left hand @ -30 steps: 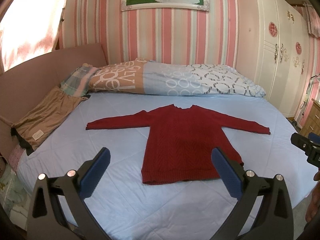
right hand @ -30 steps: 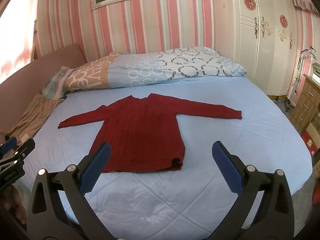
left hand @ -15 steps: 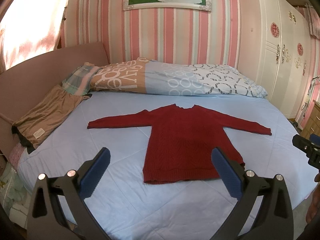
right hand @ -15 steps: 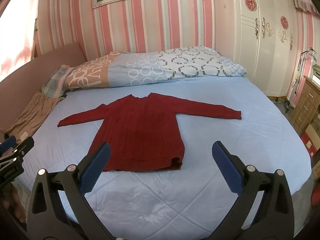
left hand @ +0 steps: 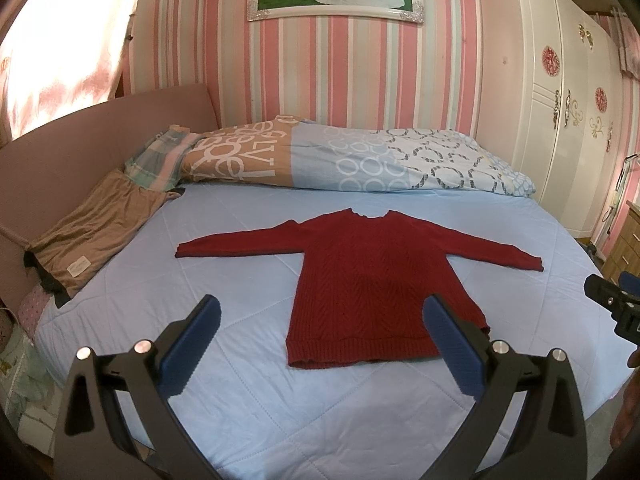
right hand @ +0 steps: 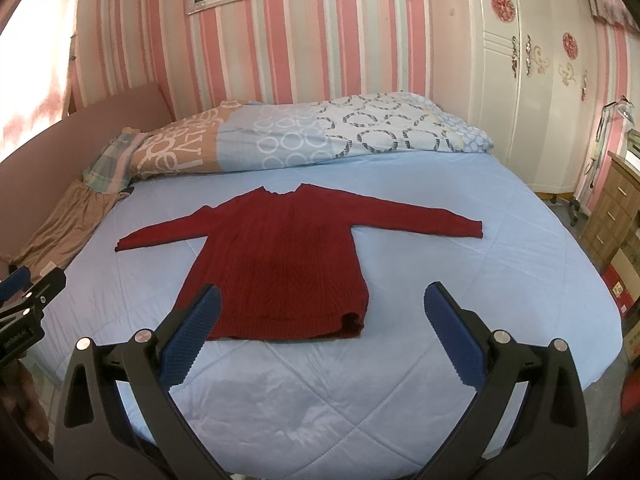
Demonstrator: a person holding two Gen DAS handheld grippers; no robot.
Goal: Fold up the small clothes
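Red knit sweater (left hand: pixel 372 280) flat on bed (left hand: pixel 248 412), sleeves out; unfolded.
Soft, limp, likely grippy (ribbed hem); pinch a cuff first. Left gripper (left hand: pixel 320 340) and right gripper (right hand: pixel 320 338) gape wide, empty.

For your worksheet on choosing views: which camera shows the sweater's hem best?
The left wrist view: the sweater shows nearly its whole ribbed hem, only the right corner covered. In the right wrist view a finger of the hand-held gripper hides the hem's left end.

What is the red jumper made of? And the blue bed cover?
The dark red long-sleeved jumper looks like knitted wool or acrylic yarn: zigzag ridges, ribbed hem, matte. The pale blue quilted bed cover looks like smooth, slightly shiny woven fabric with stitched diamond lines.
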